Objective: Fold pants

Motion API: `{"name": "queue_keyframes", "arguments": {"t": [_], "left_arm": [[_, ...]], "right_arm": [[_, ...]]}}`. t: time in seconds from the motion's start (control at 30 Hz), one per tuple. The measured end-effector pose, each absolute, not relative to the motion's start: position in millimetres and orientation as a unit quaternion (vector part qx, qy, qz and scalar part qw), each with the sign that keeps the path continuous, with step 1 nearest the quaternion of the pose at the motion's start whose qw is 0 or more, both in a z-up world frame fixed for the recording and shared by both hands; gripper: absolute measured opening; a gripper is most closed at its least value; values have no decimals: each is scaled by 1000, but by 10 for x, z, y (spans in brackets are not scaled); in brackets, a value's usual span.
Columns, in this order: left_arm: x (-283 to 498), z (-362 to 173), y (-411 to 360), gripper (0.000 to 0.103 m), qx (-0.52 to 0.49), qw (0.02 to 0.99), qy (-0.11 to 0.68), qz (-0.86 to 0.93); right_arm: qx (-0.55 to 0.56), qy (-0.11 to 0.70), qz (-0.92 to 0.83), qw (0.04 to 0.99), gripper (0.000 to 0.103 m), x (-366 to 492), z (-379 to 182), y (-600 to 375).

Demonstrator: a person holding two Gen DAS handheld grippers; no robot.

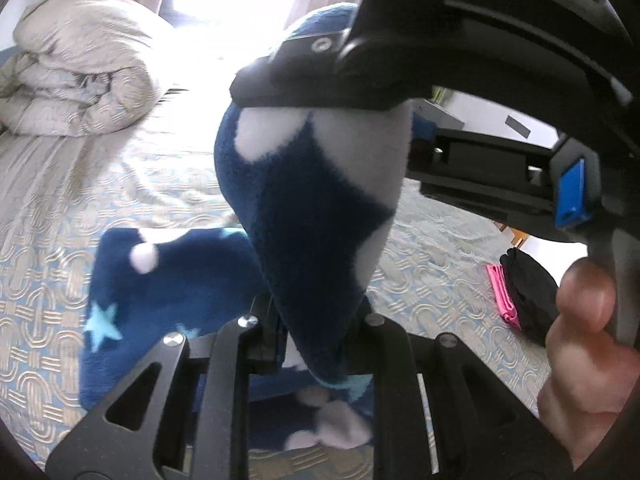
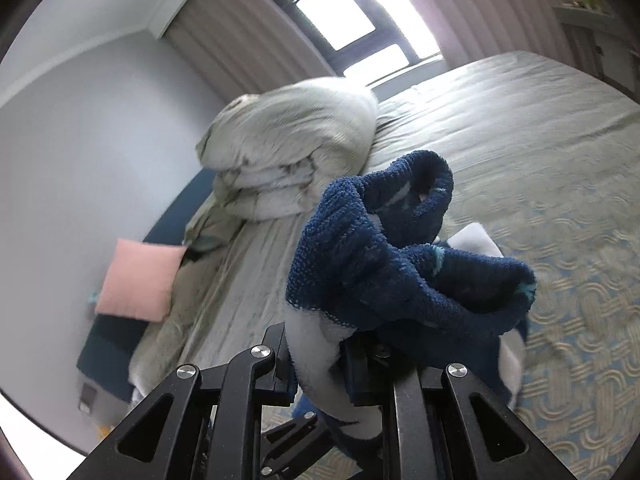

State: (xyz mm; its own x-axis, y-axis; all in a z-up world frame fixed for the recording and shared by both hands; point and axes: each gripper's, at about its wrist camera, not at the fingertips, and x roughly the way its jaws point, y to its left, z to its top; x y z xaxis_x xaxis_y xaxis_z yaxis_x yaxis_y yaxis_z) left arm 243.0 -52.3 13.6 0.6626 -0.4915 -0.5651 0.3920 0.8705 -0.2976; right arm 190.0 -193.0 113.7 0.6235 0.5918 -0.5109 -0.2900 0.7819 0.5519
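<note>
Navy fleece pants (image 1: pixel 312 208) (white patches, pale stars) are clamped in the left gripper (image 1: pixel 316 344) and the right gripper (image 2: pixel 340 360), lifted above the patterned bedspread (image 1: pixel 48 240); one leg trails onto it.

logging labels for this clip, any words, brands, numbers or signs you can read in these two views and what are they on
None: no readable text in either view.
The pants carry only stars and pale patches, no lettering.
The pink item near the bed's edge shows no print.
</note>
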Motion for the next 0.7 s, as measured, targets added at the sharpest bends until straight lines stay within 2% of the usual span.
{"name": "queue_keyframes", "arguments": {"t": [0.27, 0.43, 0.6, 0.7], "left_arm": [[2500, -185, 14, 22, -132, 899, 348, -230], [2485, -547, 169, 32, -171, 872, 401, -223], [2228, -620, 463, 47, -207, 863, 409, -214], [2077, -543, 750, 49, -217, 868, 404, -189]], "right_arm": [[183, 399, 289, 851, 17, 2092, 903, -1233], [163, 453, 288, 827, 22, 2199, 536, -973], [162, 513, 292, 790, 39, 2235, 132, -853], [164, 527, 292, 781, 46, 2218, 27, -821]]}}
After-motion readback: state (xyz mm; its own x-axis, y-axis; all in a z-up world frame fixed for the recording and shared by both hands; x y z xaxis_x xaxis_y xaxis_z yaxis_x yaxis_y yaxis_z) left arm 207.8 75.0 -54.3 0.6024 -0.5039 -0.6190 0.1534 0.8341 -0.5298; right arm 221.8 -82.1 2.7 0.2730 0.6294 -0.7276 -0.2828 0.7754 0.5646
